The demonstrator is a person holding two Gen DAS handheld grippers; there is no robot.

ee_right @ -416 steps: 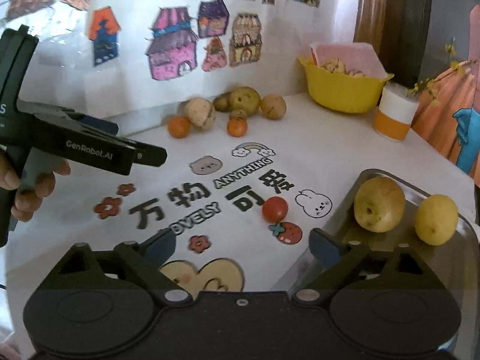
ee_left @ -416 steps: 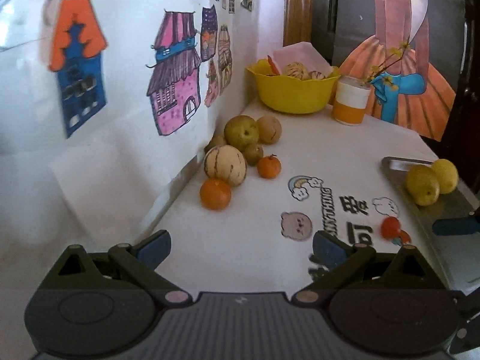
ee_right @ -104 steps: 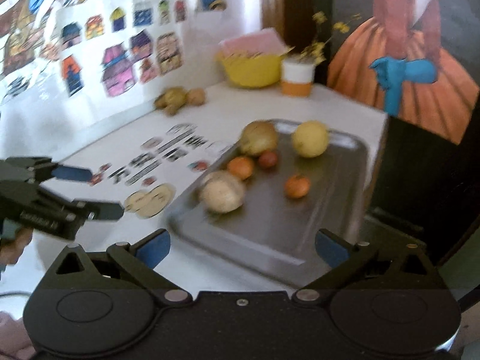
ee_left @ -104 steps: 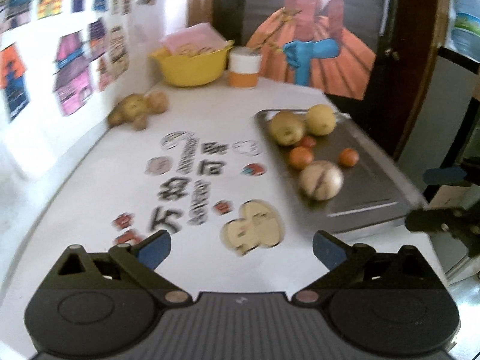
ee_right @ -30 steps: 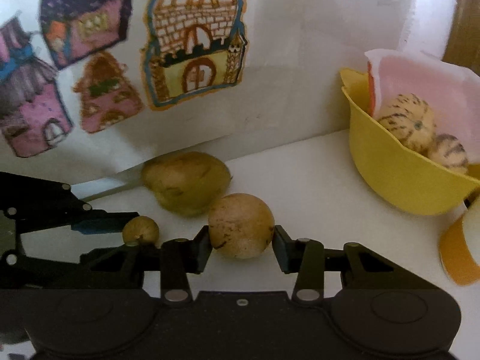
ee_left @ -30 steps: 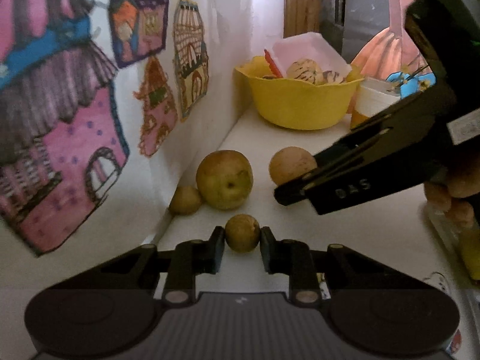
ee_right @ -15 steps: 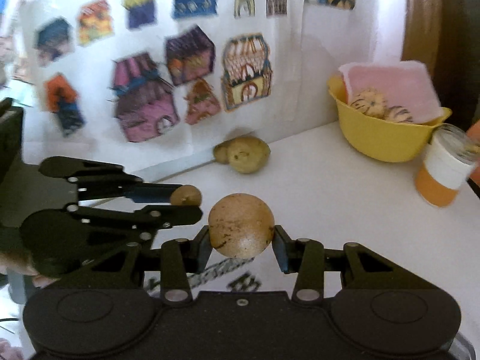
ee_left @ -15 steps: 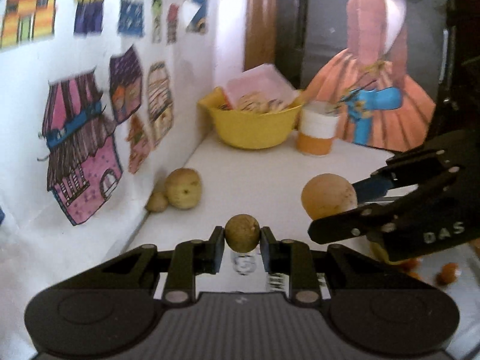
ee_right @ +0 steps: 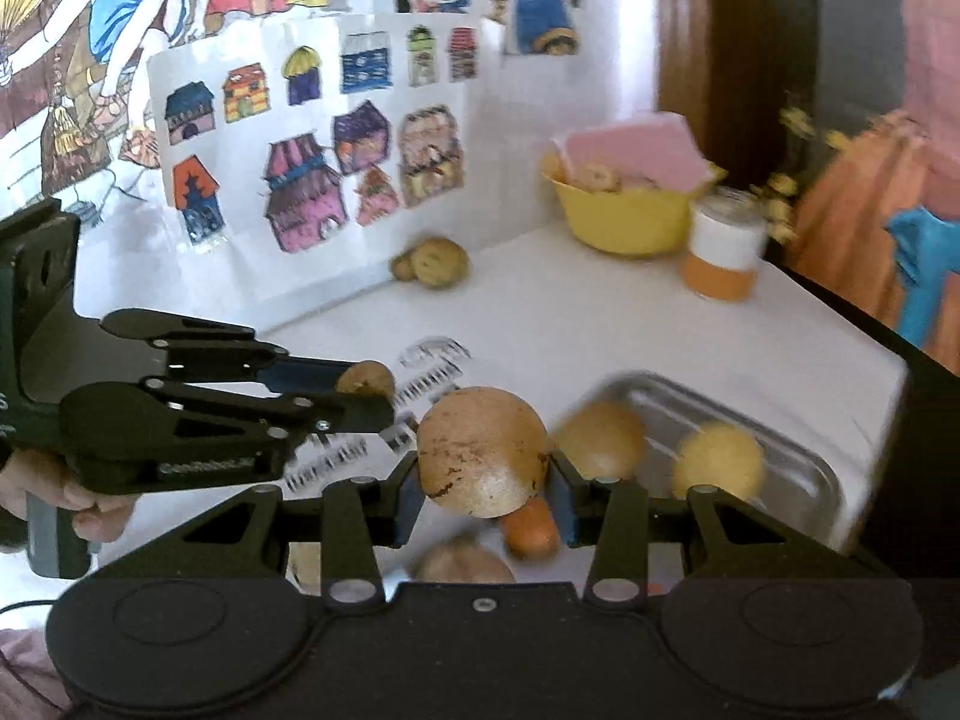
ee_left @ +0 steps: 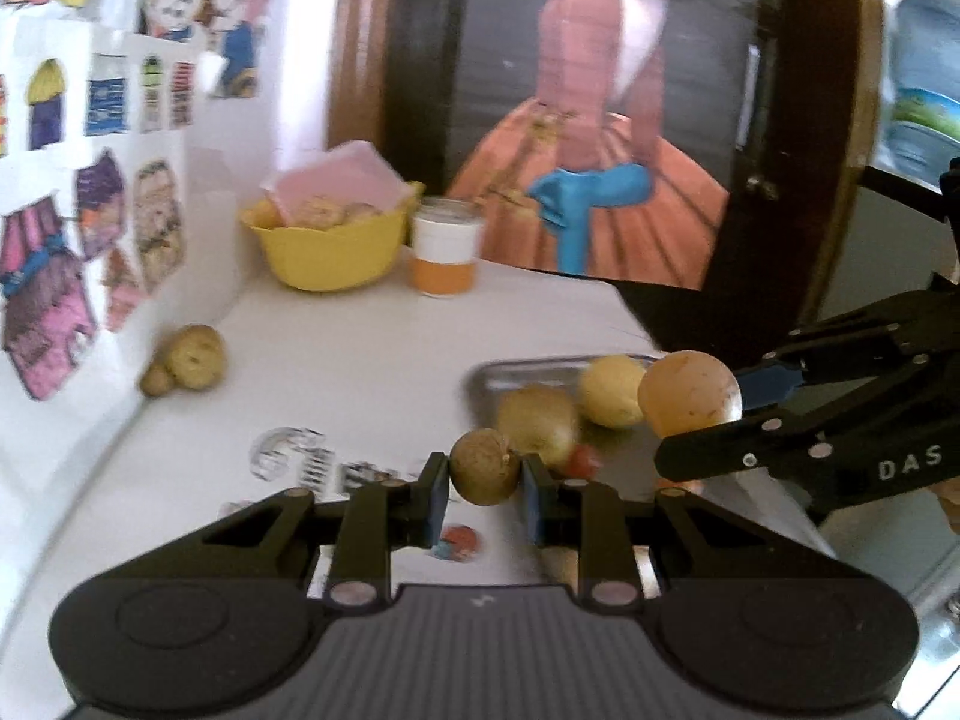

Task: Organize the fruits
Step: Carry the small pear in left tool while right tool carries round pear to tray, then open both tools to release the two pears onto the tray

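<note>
1. The left gripper (ee_left: 485,491) is clamped on a small brown fruit (ee_left: 485,474), the tray (ee_left: 516,369) just beyond its jaws.
2. The right gripper (ee_right: 483,495) pinches a larger round fruit (ee_right: 480,450) above the tray (ee_right: 804,462).
3. Lower each into a bare spot before letting go, clear of fruit already there.

The counter (ee_right: 600,324) is open through its middle. The tray (ee_right: 798,456) at the right edge is crowded with fruit; a yellow bowl (ee_right: 624,222) and cup (ee_right: 723,255) block the far corner.
</note>
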